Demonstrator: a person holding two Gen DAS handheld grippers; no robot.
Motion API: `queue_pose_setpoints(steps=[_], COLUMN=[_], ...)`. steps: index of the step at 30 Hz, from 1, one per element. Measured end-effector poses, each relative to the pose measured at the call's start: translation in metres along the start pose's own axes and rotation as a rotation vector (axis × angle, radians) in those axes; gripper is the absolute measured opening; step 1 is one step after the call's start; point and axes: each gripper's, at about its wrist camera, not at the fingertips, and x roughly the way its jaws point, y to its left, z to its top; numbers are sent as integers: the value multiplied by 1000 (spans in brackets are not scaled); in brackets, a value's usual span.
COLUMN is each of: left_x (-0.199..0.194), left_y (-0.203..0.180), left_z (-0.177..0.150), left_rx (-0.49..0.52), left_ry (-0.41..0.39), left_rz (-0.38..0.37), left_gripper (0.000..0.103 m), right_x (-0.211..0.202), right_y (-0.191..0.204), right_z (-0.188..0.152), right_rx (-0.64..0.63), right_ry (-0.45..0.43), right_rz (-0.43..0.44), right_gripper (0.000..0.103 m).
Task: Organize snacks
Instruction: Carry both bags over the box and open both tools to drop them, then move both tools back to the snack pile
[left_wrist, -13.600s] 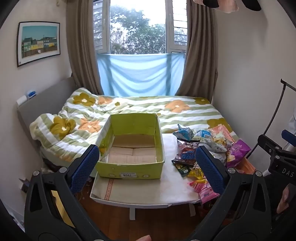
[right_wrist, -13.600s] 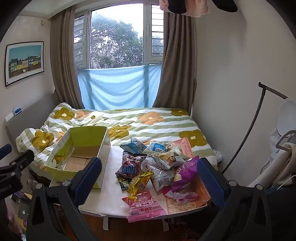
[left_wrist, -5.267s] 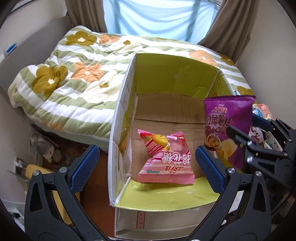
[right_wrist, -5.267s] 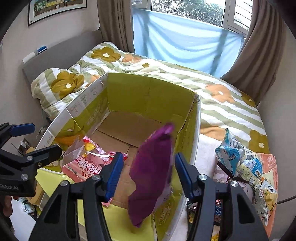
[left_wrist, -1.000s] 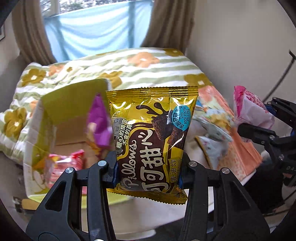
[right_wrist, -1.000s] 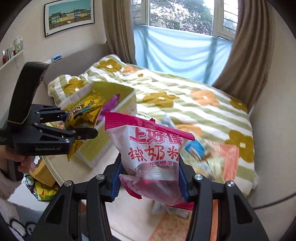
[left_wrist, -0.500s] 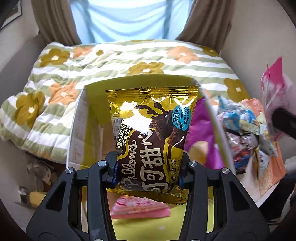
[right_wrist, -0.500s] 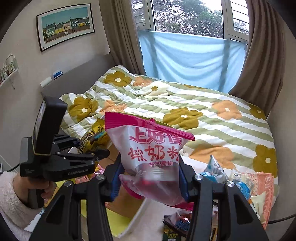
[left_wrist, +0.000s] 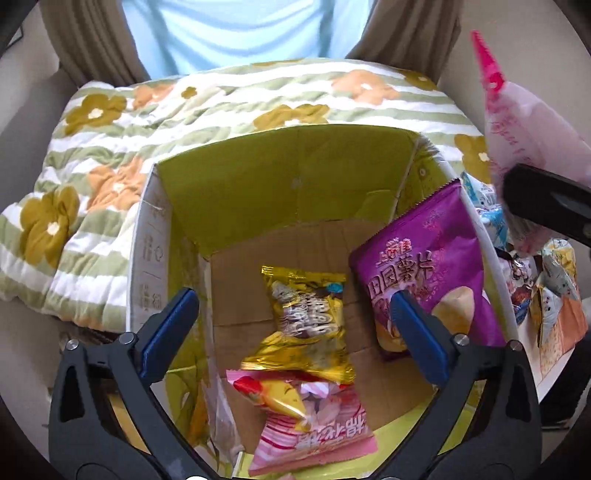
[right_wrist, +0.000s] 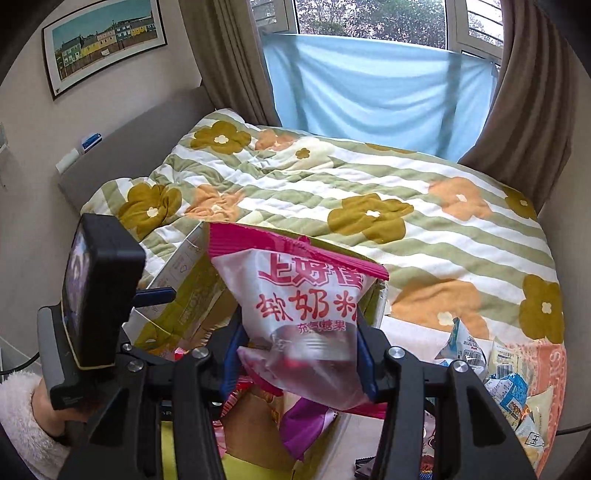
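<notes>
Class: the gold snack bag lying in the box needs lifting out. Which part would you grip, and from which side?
Grip the gold snack bag by its flat crimped top edge, coming from above through the box opening; its lower end overlaps the pink bag, so that end is crowded.

Gold snack bag (left_wrist: 306, 317) now in box (left_wrist: 288, 177)

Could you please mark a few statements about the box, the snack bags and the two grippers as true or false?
1. The left gripper stands open with nothing clamped. True.
2. The gold chocolate bag lies inside the box. True.
3. The right gripper is empty. False: it is shut on the pink-topped candy bag.
4. The purple chip bag lies on the bed. False: it leans against the box's right wall, inside.
5. The box holds only one bag. False: three show.
</notes>
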Motion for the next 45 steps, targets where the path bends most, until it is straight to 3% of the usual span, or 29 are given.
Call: queue_pose_setpoints(steps=[16,19,20,22,24,34,45], left_x=[-30,-33,-35,-36,-38,-58,-99], left_y=[18,23,23,23,23,17,6], left_z=[-27,-28,-29,-32,-36,-50,-47], left_rx=[-78,-91,-95,-99,-106,-128,-94], left_ry=[-9,-15,-17,-13,-8,-34,-129], left_rz=[63,67,72,84,94,92,76], left_gripper=[103,103,103,103,103,103,103], right_x=[50,54,53,49,43,18,-33], right_y=[8,11,11,10,11,12,13], right_z=[10,11,11,8,4,-17,-24], right_rx=[-36,-42,-41,-26,-16,-4,33], right_ry=[94,84,76,57,44,35,-54], right_rz=[96,87,86,104,120,98,52], right_gripper=[47,52,56,76,81,82,82])
